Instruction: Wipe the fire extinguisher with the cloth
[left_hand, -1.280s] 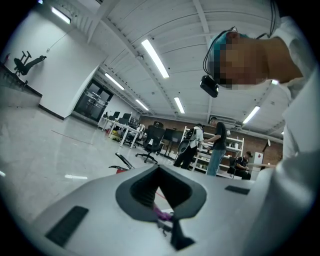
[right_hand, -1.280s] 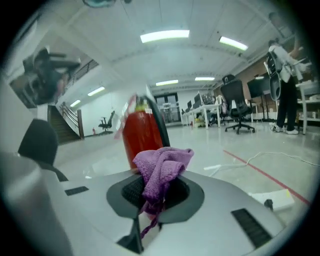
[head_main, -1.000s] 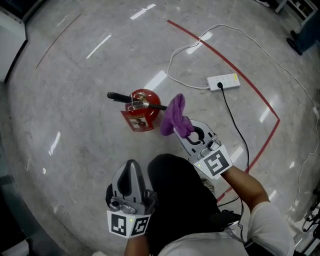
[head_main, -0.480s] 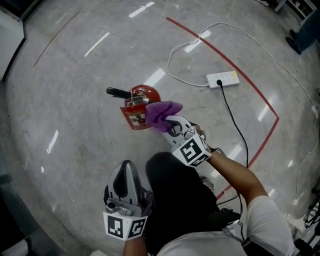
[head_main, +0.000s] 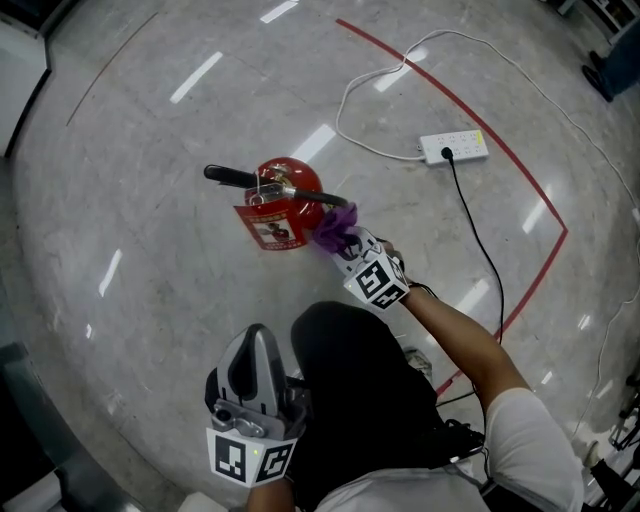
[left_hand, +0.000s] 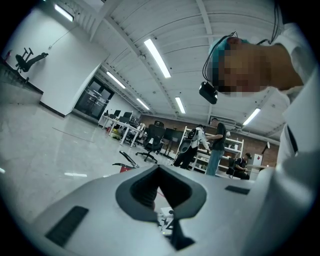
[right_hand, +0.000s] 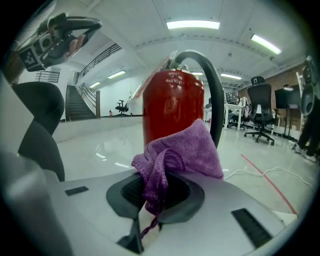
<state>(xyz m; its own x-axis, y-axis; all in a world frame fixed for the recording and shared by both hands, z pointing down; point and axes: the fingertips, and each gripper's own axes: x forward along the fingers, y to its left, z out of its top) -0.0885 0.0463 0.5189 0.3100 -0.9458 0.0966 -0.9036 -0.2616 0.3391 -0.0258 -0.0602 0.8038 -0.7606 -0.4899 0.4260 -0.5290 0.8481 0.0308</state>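
Note:
A red fire extinguisher (head_main: 287, 195) stands on the grey floor, with a black handle (head_main: 229, 177) pointing left and a label tag (head_main: 268, 229) on its near side. My right gripper (head_main: 347, 240) is shut on a purple cloth (head_main: 332, 228), which presses against the extinguisher's right side. In the right gripper view the cloth (right_hand: 181, 150) bunches out of the shut gripper (right_hand: 152, 200), right in front of the red cylinder (right_hand: 171, 107) and its black hose (right_hand: 213, 92). My left gripper (head_main: 258, 338) hangs low near the person's legs, shut and empty, away from the extinguisher (left_hand: 124, 168).
A white power strip (head_main: 453, 147) lies at the far right with a white cable (head_main: 372, 92) and a black cable (head_main: 482, 245). A red tape line (head_main: 505, 165) crosses the floor. Office chairs (right_hand: 259, 112) and people by shelves (left_hand: 210, 147) stand far off.
My right gripper has swung left with the cloth, from hanging beside the extinguisher to pressing on its right side. The left gripper has stayed put.

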